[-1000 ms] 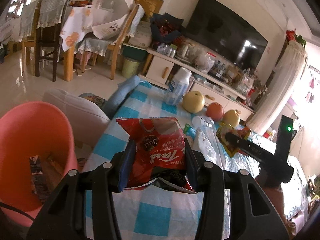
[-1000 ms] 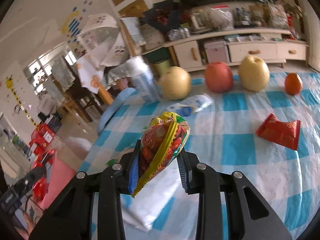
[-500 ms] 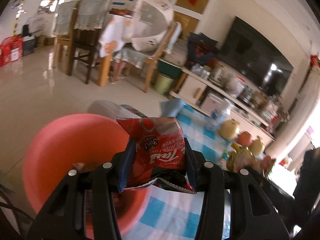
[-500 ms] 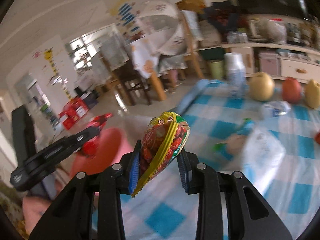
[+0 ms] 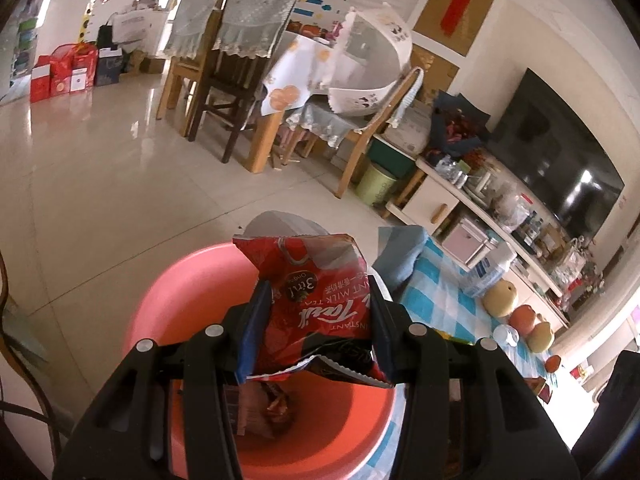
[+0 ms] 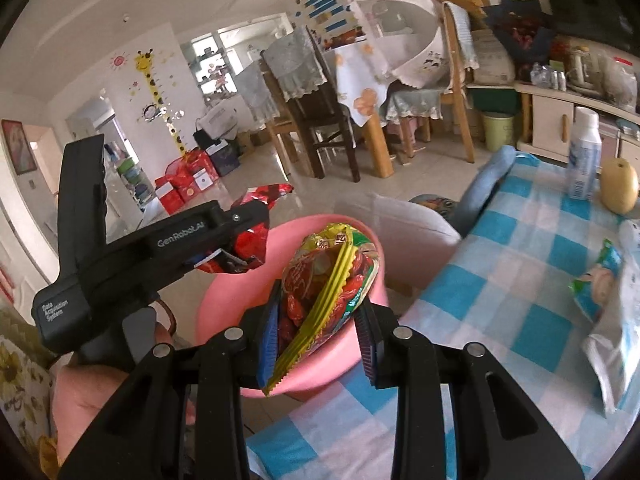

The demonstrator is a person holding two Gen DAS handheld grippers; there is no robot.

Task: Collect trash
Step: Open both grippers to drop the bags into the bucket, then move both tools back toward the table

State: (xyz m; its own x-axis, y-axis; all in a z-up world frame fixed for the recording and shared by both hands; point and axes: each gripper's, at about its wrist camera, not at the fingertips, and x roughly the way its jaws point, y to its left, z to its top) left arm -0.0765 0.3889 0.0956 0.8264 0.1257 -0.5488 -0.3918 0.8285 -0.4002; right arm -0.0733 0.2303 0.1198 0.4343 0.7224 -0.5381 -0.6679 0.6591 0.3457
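Note:
My left gripper (image 5: pixel 316 324) is shut on a red instant milk tea packet (image 5: pixel 316 296) and holds it right above the pink bin (image 5: pixel 176 304), which has wrappers at its bottom. My right gripper (image 6: pixel 318 336) is shut on a red, green and yellow snack bag (image 6: pixel 328 280) near the pink bin's (image 6: pixel 224 304) rim, at the table's left edge. The left gripper (image 6: pixel 240 240) with its red packet (image 6: pixel 256 240) shows in the right wrist view, over the bin's far side.
A blue-checked tablecloth (image 6: pixel 500 292) carries a green wrapper (image 6: pixel 596 280), a clear plastic bag (image 6: pixel 616 344), a white bottle (image 6: pixel 584 152) and a pear (image 6: pixel 620 186). A grey stool (image 6: pixel 404 224) stands behind the bin. Dining chairs (image 5: pixel 224 92) and a TV cabinet (image 5: pixel 460 216) lie beyond.
Both grippers swung left from over the table to the pink bin, each still holding its packet. The left one now sits directly above the bin's opening.

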